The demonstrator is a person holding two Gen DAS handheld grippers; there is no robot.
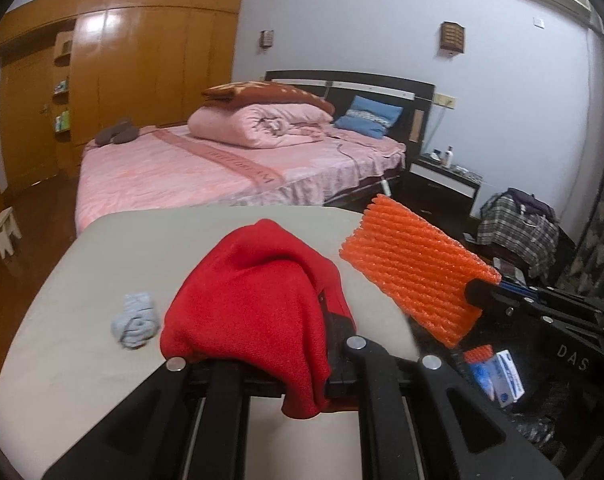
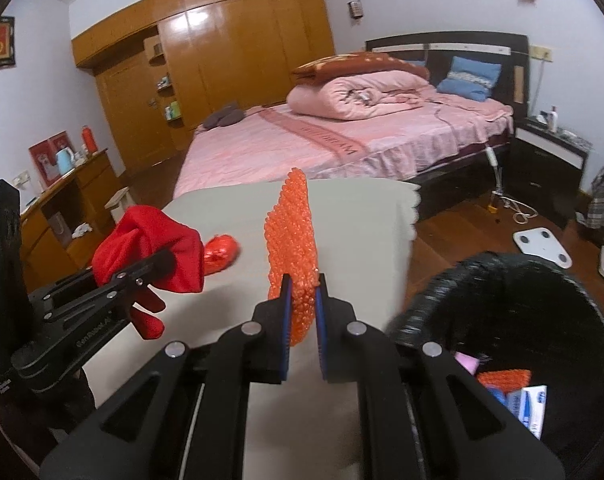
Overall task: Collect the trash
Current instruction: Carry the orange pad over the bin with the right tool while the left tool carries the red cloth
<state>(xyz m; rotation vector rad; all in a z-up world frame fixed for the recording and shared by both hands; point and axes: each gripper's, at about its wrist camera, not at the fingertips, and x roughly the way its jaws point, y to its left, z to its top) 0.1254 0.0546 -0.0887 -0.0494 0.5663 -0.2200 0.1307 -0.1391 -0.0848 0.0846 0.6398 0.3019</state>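
A red cloth [image 1: 254,300] hangs over my left gripper [image 1: 322,320], which is shut on it above the beige table [image 1: 82,280]. In the right wrist view the left gripper [image 2: 170,258] holds the same red cloth [image 2: 150,240] at the left. My right gripper [image 2: 304,284] is shut on an orange foam net [image 2: 292,232], pinched upright between its blue pads [image 2: 286,312]. The left wrist view shows that orange foam net [image 1: 414,264] in the right gripper [image 1: 474,292]. A crumpled blue-grey wad [image 1: 136,320] and a shiny red wrapper [image 2: 221,254] lie on the table.
A black bin [image 2: 482,264] stands just right of the table and holds an orange scrap [image 2: 504,378] and a blue-and-white box [image 2: 532,404]. Behind are a pink bed [image 2: 322,148], wooden wardrobes, a dark nightstand [image 2: 550,160] and a white scale [image 2: 542,246] on the floor.
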